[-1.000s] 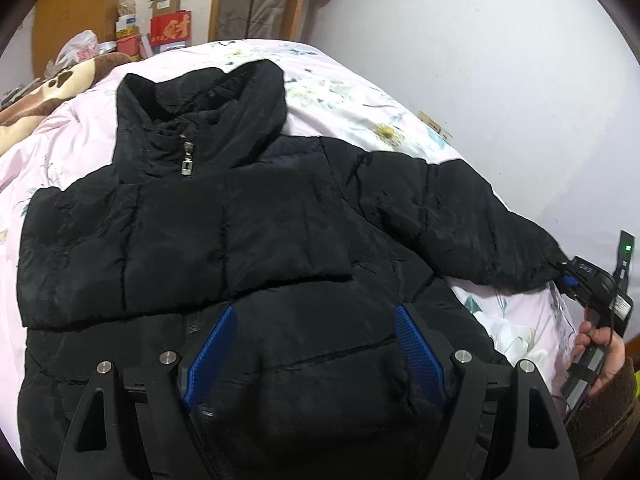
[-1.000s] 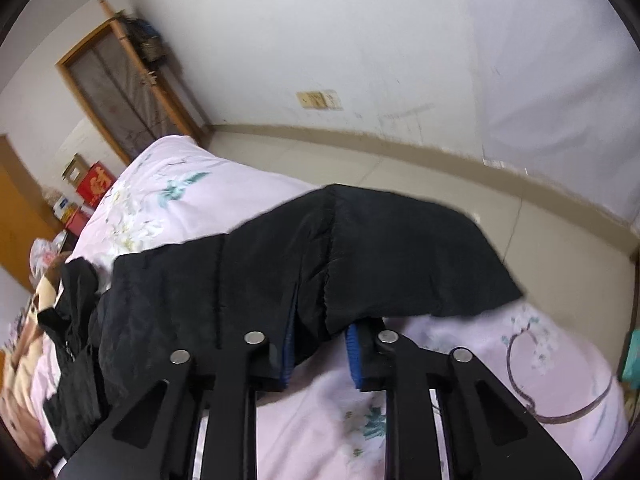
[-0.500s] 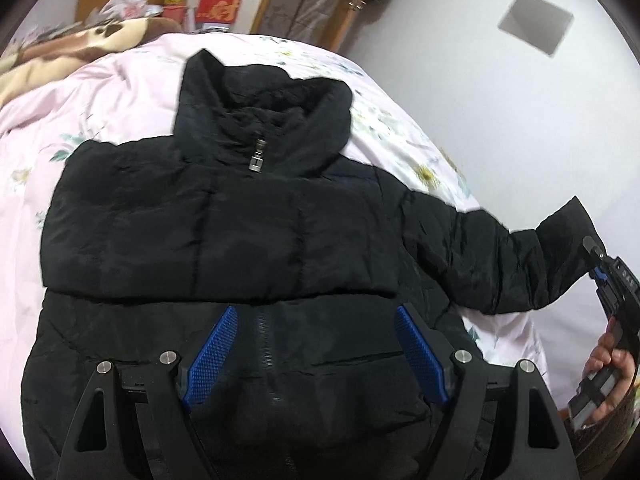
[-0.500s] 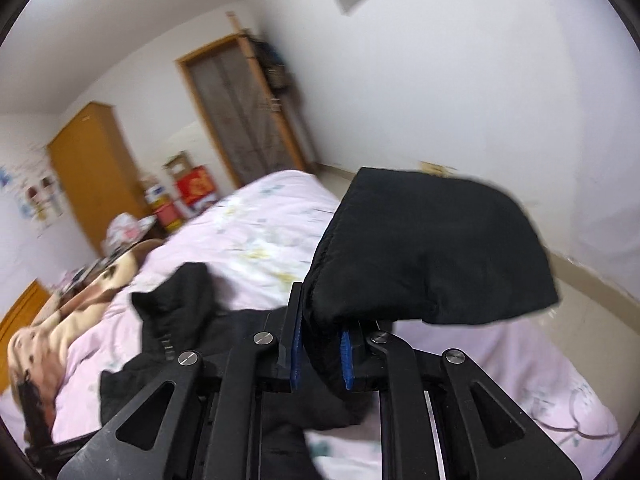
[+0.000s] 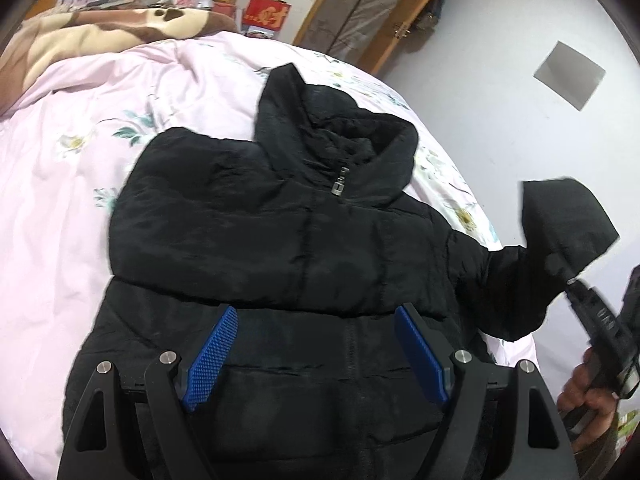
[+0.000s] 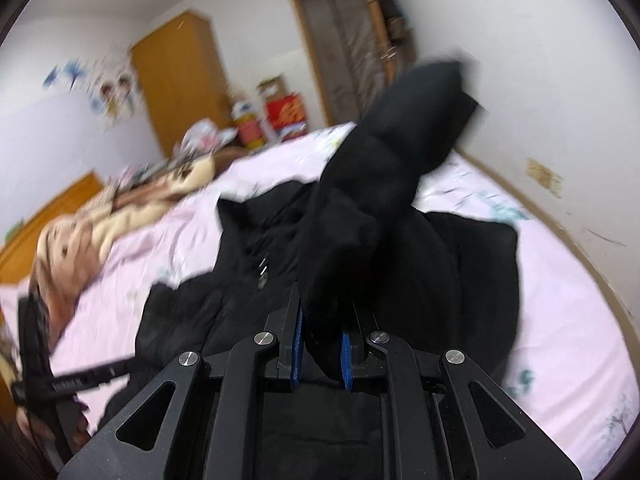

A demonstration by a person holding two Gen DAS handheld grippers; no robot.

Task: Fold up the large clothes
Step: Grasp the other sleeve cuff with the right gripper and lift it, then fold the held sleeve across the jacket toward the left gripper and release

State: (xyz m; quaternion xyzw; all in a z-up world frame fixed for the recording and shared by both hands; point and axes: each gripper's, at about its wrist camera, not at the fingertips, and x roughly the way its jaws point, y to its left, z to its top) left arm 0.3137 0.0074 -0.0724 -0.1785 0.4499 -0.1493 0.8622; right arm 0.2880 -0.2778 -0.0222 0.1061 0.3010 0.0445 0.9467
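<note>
Clamping sleeve (image 6: 384, 184): right hand-held gripper (image 6: 322, 354) | left hand-held gripper (image 5: 316, 356) wide, empty | jacket (image 5: 280, 240) mid-bed (image 5: 60, 200)

- Left claw (image 5: 316, 356): matte black plastic frame, two angled arms with triangular cutouts near the base.
- Its pads (image 5: 212, 364) are bright blue with a fine grid texture, long and flat.
- Four round silver screws sit across the top of the frame, one per arm joint.
- Right claw (image 6: 322, 354) is the same build: black frame, silver screws, blue pads (image 6: 345, 354) seen edge-on.
- In the left wrist view that right claw (image 5: 596, 320) shows a black handle with faint white lettering.
- The hand (image 5: 588, 388) on it has a dark, fuzzy-looking sleeve.
</note>
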